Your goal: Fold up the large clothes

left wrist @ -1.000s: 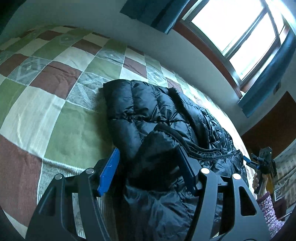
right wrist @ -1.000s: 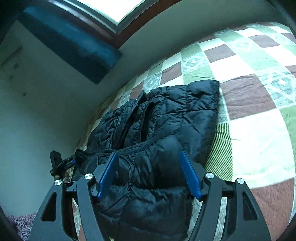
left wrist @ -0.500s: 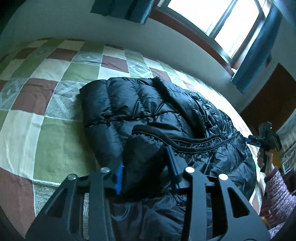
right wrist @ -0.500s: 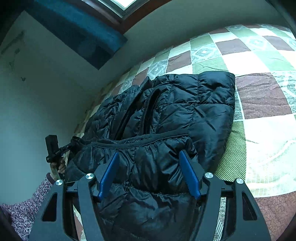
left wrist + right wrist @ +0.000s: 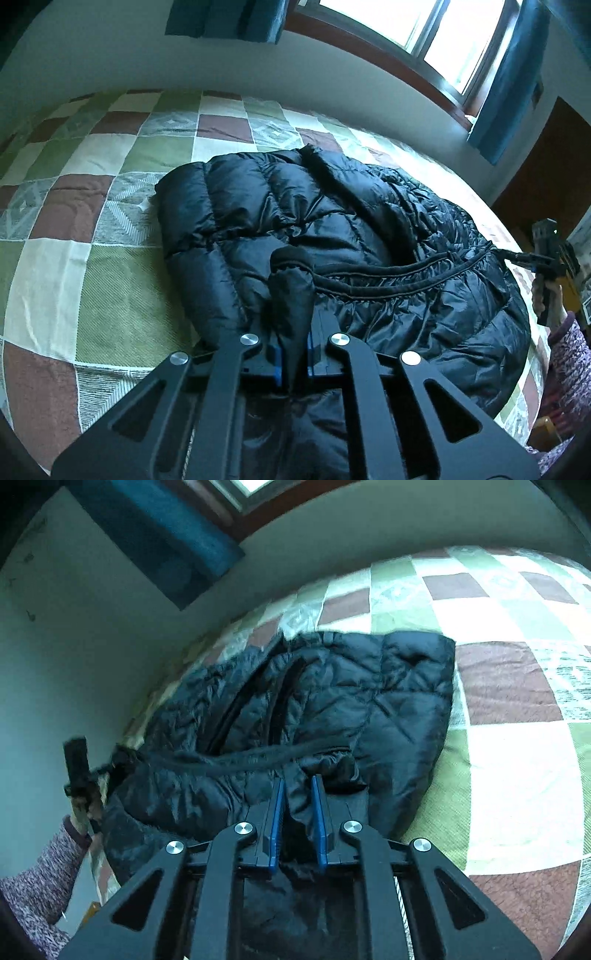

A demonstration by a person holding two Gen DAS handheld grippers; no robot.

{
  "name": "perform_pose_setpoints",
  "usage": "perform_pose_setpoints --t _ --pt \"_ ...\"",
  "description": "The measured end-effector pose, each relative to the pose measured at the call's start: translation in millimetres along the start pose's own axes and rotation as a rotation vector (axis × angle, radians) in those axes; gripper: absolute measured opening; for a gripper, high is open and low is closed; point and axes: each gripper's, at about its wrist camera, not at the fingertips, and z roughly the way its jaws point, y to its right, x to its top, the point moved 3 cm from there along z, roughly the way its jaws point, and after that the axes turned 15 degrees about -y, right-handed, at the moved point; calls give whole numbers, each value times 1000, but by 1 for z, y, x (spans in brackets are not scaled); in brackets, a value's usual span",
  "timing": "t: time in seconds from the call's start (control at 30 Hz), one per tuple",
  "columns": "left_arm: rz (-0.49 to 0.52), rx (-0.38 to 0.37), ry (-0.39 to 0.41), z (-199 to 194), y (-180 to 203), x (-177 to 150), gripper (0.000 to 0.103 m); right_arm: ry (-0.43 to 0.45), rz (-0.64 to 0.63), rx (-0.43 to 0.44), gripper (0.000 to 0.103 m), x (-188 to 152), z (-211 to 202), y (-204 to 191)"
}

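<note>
The black puffer jacket point(image 5: 332, 236) lying on the checked bed quilt point(image 5: 110, 295), soft, slippery and probably light, is pinched along its near elastic hem by the left claw point(image 5: 293, 354), clamped tight, and the right claw point(image 5: 297, 812), closing on a fold.

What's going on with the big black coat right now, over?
Left gripper shut on coat hem. Right gripper closing, coat fabric pinched between its fingers. Coat lying on checkered blanket. Nothing in the way.
</note>
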Motion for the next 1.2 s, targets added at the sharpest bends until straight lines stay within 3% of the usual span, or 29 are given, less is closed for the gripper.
perform_pose_setpoints --t 0.1,0.33,0.37,0.43,0.47,0.53,0.73,0.87,1.07,1.2 --pt "-21 -5 -8 3 -3 0 7 40 41 -14 61 5 -4 7" --pt "-58 13 -41 14 -7 -3 8 -32 96 -14 62 9 19 21" --pt "-60 13 -43 15 -6 -3 8 -40 91 -14 60 8 22 20" --pt "-51 18 -35 13 -4 -5 7 -69 55 -23 27 4 28 13" --pt "-46 19 -28 11 -3 -5 5 -75 47 -22 18 3 29 11" --pt "-35 8 4 0 1 -6 4 -48 16 -39 9 0 22 1" --pt "-33 -18 153 -55 10 7 3 108 -43 -25 6 14 -31 -29" --pt "-34 -9 254 -85 16 43 3 185 -67 -30 6 43 -51 -41" --pt "-70 80 287 -66 13 123 3 209 5 -40 6 112 -37 -20" --pt "-98 134 246 -29 -1 161 3 171 70 -73 6 145 -4 7"
